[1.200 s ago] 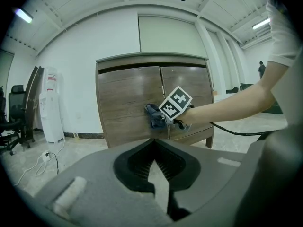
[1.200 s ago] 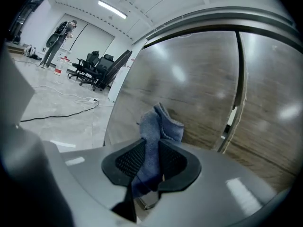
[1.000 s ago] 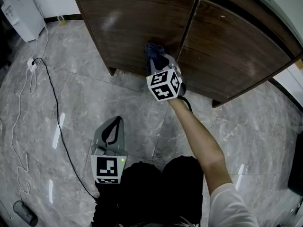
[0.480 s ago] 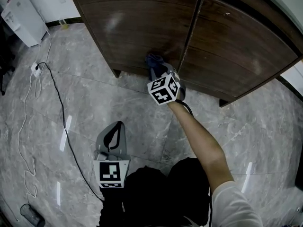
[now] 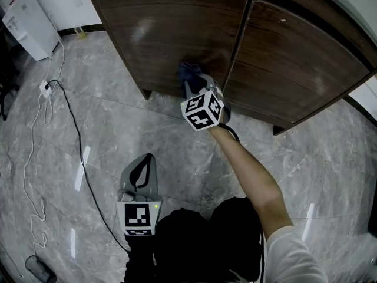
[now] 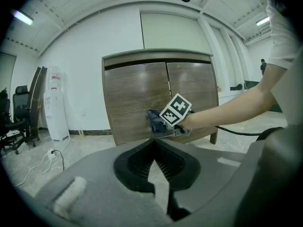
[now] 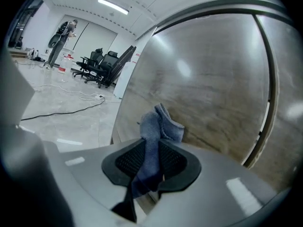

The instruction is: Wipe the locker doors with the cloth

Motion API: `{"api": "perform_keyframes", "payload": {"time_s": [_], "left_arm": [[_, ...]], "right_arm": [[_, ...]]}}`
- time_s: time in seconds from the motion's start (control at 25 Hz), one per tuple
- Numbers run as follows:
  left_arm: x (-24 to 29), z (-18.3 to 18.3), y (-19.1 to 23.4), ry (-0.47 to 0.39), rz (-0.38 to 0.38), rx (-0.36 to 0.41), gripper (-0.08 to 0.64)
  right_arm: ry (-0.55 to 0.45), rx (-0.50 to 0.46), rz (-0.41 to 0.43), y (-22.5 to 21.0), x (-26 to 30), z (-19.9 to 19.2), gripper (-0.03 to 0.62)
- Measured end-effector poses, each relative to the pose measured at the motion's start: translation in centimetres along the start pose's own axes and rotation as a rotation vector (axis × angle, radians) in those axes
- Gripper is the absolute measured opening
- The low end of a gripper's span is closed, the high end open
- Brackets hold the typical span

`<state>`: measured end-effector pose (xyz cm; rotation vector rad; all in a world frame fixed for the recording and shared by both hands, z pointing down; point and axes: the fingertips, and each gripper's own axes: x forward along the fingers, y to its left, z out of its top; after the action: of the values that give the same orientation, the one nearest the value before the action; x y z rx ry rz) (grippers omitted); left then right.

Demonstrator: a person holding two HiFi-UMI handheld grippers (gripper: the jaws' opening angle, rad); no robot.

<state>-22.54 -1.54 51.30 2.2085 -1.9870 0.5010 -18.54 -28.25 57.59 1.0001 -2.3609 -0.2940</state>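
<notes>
The locker has two dark wood doors, a left door (image 5: 168, 28) and a right door (image 5: 294, 58), also seen in the left gripper view (image 6: 135, 98). My right gripper (image 5: 191, 84) is shut on a blue-grey cloth (image 5: 188, 71) and holds it against the lower part of the left door, close to the seam. In the right gripper view the cloth (image 7: 160, 126) bunches out past the right gripper (image 7: 151, 148) onto the wood (image 7: 208, 89). My left gripper (image 5: 145, 157) hangs low over the floor, away from the locker, shut on nothing (image 6: 154, 143).
A white water dispenser (image 5: 26, 19) stands left of the locker. A black cable (image 5: 73, 140) and a socket strip (image 5: 46, 87) lie on the grey marble floor. Office chairs (image 6: 14, 122) stand far left. A person (image 7: 64, 32) stands far off.
The right gripper with the cloth has slid slightly down and left on the left door. The left gripper stays low over the floor.
</notes>
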Motion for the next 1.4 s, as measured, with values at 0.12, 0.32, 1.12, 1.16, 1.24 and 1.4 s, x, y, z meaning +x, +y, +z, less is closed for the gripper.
{"api": "perform_keyframes", "payload": {"time_s": [0.12,0.32,1.12,1.16,1.24,1.4], "left_arm": [[-0.2,0.3,0.1,-0.004,0.001,-0.002,0.003],[-0.6,0.9,0.2,-0.012,0.001,0.007,0.003],[-1.4,2.7,0.3,-0.043,0.007,0.007,0.003],[-1.5,2.7,0.3,-0.043,0.009,0.006,0.003],[-1.5,2.7,0.3,-0.044,0.010,0.005,0.003],[-1.5,2.7,0.4,-0.045,0.009,0.002,0.003]], "right_arm": [[-0.051,-0.016,-0.018,-1.3,-1.1,3.2,0.094],[-0.120,-0.027,-0.050,-3.4,-3.0,7.8,0.094],[-0.296,-0.075,-0.105,-8.3,-7.6,21.9,0.094],[-0.305,-0.075,-0.106,-8.5,-7.8,22.5,0.094],[-0.322,-0.073,-0.111,-8.8,-8.1,23.7,0.094],[-0.354,-0.070,-0.126,-9.6,-8.8,25.8,0.094]]}}
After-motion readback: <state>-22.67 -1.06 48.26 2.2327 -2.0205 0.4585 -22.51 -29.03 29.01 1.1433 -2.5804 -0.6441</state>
